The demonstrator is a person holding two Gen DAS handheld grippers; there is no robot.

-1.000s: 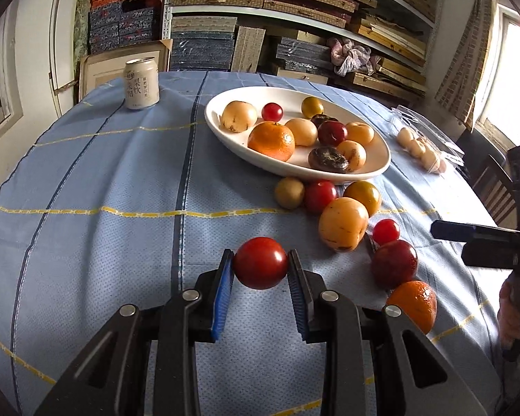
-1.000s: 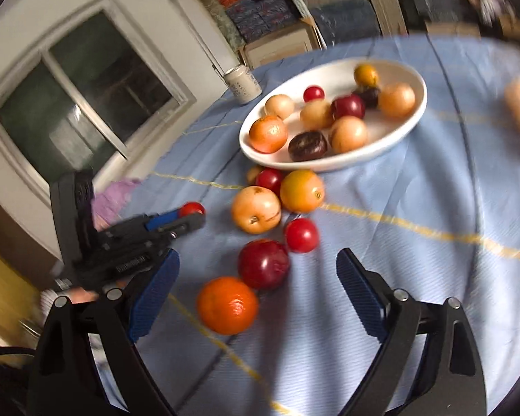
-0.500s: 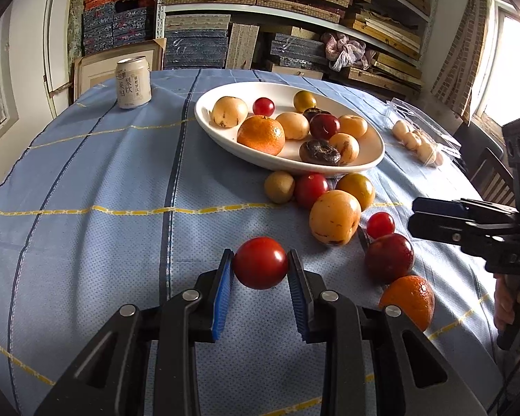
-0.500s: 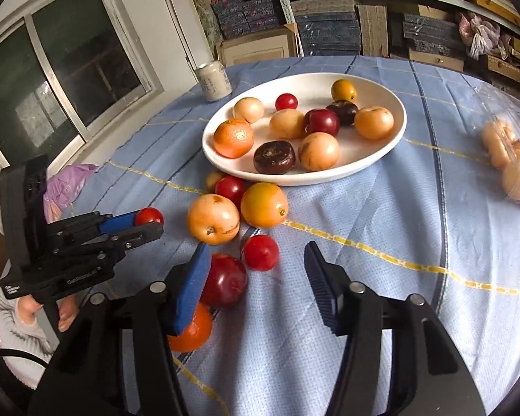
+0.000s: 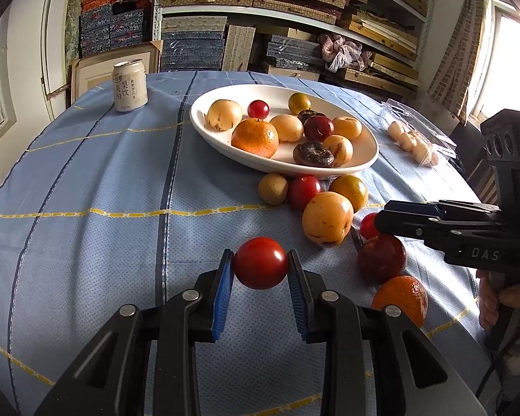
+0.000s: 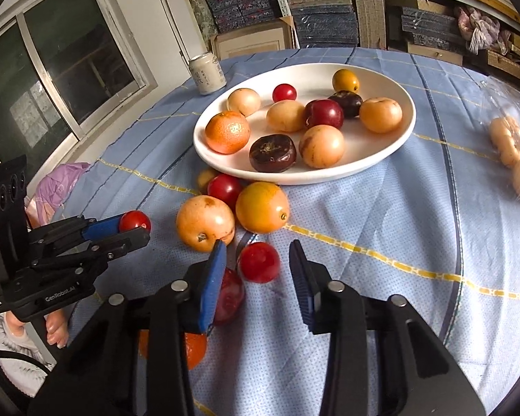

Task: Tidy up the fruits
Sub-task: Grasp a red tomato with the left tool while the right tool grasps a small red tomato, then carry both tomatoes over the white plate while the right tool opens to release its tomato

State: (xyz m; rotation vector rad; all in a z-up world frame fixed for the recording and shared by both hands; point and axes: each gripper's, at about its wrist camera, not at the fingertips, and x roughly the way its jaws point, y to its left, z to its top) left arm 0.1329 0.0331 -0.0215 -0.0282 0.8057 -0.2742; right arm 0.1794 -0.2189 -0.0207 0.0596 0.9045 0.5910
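Observation:
My left gripper (image 5: 260, 268) is shut on a red tomato (image 5: 260, 262), held above the blue cloth; it also shows in the right wrist view (image 6: 134, 221). My right gripper (image 6: 258, 267) is open, its blue pads on either side of a small red fruit (image 6: 258, 262) on the cloth. A white oval plate (image 5: 365, 159) holds several fruits, among them an orange (image 5: 255, 137). Loose fruits lie in front of the plate: a yellow-orange one (image 6: 205, 222), another (image 6: 262, 207), a dark red plum (image 5: 381, 258) and an orange (image 5: 402, 298).
A drink can (image 5: 129, 85) stands at the table's far left. A clear bag of small pale fruits (image 5: 412, 144) lies at the right. Shelves of stacked boxes (image 5: 260, 7) stand behind the table. A window (image 6: 52, 69) is on the left.
My right gripper has moved forward and down, and its jaws have narrowed around the small red fruit. My left gripper still holds the tomato, shifted slightly toward the plate.

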